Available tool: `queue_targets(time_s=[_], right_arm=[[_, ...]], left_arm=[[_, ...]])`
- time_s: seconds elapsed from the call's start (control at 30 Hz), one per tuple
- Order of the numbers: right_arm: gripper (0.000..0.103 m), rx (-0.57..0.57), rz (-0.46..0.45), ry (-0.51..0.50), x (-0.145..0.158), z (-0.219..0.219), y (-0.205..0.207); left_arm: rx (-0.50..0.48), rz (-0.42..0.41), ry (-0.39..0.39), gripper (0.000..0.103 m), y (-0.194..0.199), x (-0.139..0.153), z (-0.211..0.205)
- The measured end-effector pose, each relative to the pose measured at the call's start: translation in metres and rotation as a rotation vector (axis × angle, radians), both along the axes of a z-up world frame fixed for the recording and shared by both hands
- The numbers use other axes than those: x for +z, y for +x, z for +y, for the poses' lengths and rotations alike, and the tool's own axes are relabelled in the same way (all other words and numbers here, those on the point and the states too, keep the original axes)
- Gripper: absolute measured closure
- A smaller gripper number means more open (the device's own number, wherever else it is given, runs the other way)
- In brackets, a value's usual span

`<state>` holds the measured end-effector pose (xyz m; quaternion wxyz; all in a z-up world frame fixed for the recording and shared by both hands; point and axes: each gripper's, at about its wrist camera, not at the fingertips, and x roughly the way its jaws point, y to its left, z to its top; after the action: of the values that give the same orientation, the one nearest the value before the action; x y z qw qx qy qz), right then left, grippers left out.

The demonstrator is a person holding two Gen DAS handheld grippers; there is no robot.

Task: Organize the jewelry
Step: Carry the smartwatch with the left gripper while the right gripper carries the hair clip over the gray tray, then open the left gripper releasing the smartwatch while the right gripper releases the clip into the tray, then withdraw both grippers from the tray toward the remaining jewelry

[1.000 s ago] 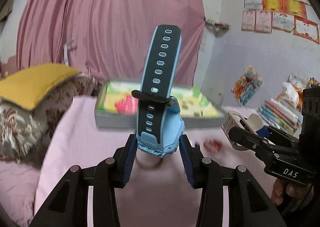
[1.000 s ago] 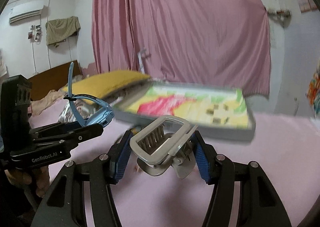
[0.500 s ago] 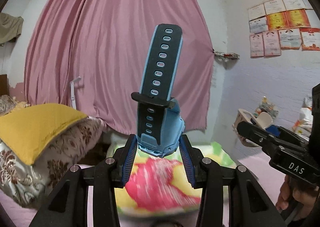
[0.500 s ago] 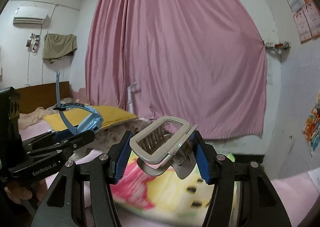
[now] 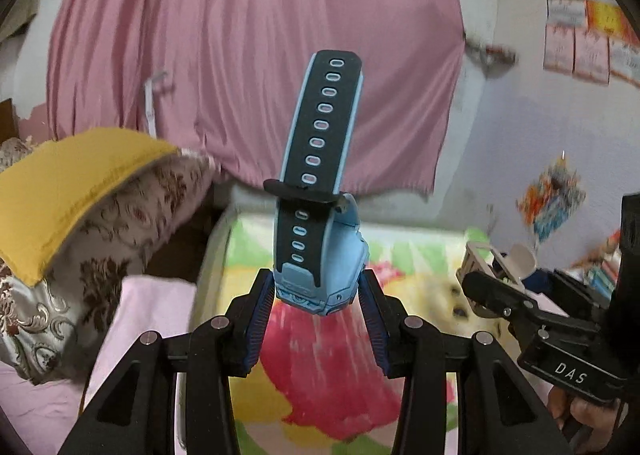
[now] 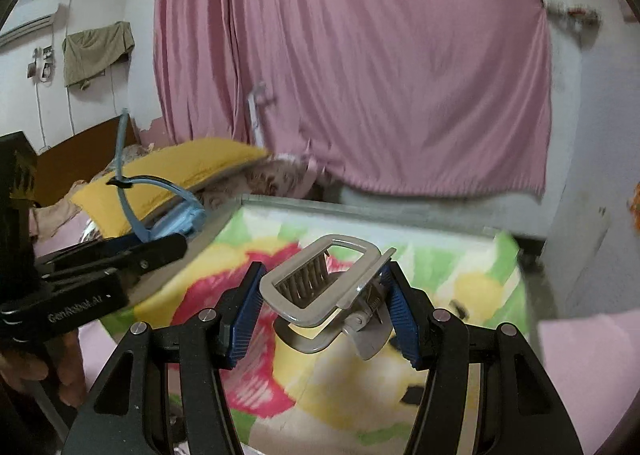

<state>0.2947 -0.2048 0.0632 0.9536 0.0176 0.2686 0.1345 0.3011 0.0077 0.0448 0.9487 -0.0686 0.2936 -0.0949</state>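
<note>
My left gripper (image 5: pixel 318 305) is shut on a light-blue smartwatch (image 5: pixel 320 247); its dark strap stands upright. It also shows at the left of the right wrist view (image 6: pixel 176 221). My right gripper (image 6: pixel 324 311) is shut on a beige hair claw clip (image 6: pixel 326 287); the clip also shows at the right of the left wrist view (image 5: pixel 496 265). Both grippers hover over a grey-rimmed box (image 6: pixel 360 211) with a colourful floral lining (image 5: pixel 332 367).
A yellow pillow (image 5: pixel 72 183) on a floral cushion (image 5: pixel 120 239) lies left of the box. A pink curtain (image 6: pixel 360 75) hangs behind. Pink bedding (image 6: pixel 588 371) surrounds the box. Papers hang on the right wall (image 5: pixel 584 51).
Both grippers have moved forward from the pink bedding to above the box, tilting up and then back down. The watch and clip stay gripped.
</note>
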Motion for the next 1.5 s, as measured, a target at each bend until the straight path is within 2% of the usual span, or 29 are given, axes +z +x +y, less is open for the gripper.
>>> queue_targets(time_s=[0.17, 0.27, 0.43, 0.63, 0.8, 0.87, 0.93, 1.0, 1.07, 1.13, 1.2, 1.3, 1.4, 1.5], right_arm=[[0.049, 0.024, 0.102, -0.019, -0.019, -0.005, 0.01], [0.049, 0.027, 0.16, -0.015, -0.032, -0.003, 0.015], [0.049, 0.039, 0.232, 0.029, -0.047, -0.004, 0.02], [0.049, 0.035, 0.249, 0.022, -0.056, -0.002, 0.022], [0.047, 0.022, 0.247, 0.02, -0.051, -0.002, 0.02], [0.041, 0.009, 0.223, 0.005, -0.047, -0.002, 0.016], [0.037, -0.001, 0.19, -0.002, -0.04, -0.002, 0.01], [0.035, -0.019, 0.149, -0.01, -0.032, -0.003, 0.0], [0.03, -0.03, 0.117, 0.0, -0.026, -0.007, -0.008], [0.018, -0.032, 0.068, 0.019, -0.017, -0.01, -0.022], [0.01, -0.039, 0.029, 0.019, -0.011, -0.012, -0.034], [0.006, -0.057, -0.054, 0.018, 0.002, -0.016, -0.061], [0.002, -0.077, -0.125, 0.027, 0.014, -0.022, -0.087], [0.002, -0.092, -0.178, 0.04, 0.023, -0.027, -0.111]], left_arm=[[-0.031, 0.143, 0.019, 0.062, 0.012, -0.021, -0.003], [-0.038, 0.191, 0.019, 0.063, 0.016, -0.028, -0.002], [-0.046, 0.194, 0.021, 0.064, 0.014, -0.028, -0.001], [-0.055, 0.216, 0.017, 0.065, 0.016, -0.031, -0.002], [-0.041, 0.22, -0.009, 0.064, 0.011, -0.03, 0.003], [-0.033, 0.207, -0.003, 0.059, 0.006, -0.027, 0.002], [-0.028, 0.19, -0.012, 0.044, -0.001, -0.024, 0.004], [-0.02, 0.163, -0.037, 0.035, -0.009, -0.021, 0.007], [-0.007, 0.128, -0.052, 0.035, -0.02, -0.016, 0.011], [0.01, 0.101, -0.055, 0.028, -0.029, -0.011, 0.014], [0.022, 0.067, -0.061, 0.022, -0.04, -0.007, 0.018], [0.024, 0.022, -0.069, 0.017, -0.059, 0.0, 0.019], [0.035, -0.042, -0.07, 0.005, -0.081, 0.007, 0.02], [0.039, -0.115, -0.07, 0.002, -0.103, 0.015, 0.02]])
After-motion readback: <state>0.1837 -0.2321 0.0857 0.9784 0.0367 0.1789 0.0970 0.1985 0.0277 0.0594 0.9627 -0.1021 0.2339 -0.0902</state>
